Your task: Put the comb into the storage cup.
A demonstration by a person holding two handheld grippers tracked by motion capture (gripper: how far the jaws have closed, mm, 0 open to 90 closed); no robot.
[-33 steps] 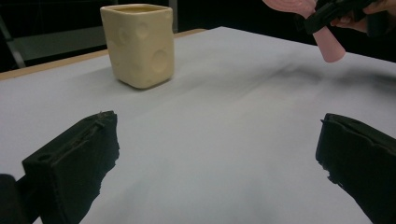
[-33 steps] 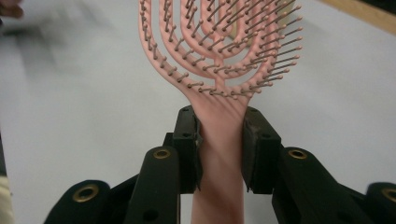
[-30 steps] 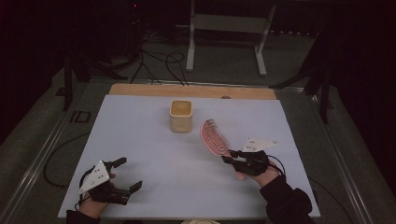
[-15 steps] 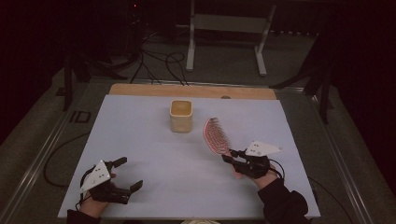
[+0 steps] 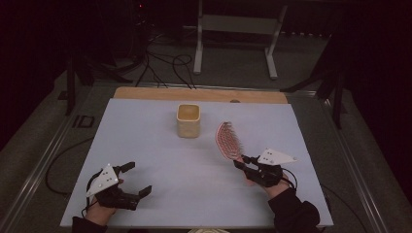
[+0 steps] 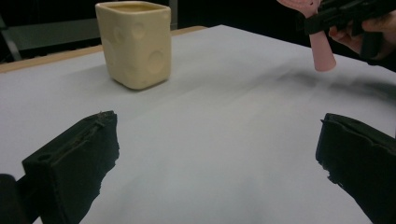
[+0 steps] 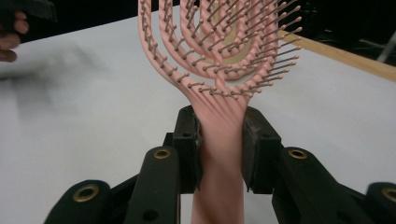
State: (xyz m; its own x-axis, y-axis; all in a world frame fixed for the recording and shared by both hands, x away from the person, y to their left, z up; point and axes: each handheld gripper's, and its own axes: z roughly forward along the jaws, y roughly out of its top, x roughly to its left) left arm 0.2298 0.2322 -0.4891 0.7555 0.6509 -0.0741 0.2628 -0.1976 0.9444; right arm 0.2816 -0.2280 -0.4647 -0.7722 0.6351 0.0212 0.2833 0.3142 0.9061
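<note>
My right gripper (image 5: 241, 161) is clamped on the handle of the pink hairbrush (image 5: 225, 139), at the lower right of the high view. The brush head sticks up off the white table (image 5: 145, 145), pointing at the top of the frame. The yellow cup (image 5: 188, 120) stands just left of it. My left gripper (image 5: 135, 178) sits at the lower left with its jaws wide apart and nothing between them

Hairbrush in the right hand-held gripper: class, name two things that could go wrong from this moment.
1. The right hand-held gripper clamps the pink hairbrush low on its handle, head far out; it might pivot or slip.
2. The cream cup stands free on the table close to the brush head; a careless swing could knock it over. The left hand-held gripper is open, not bracing it.
</note>
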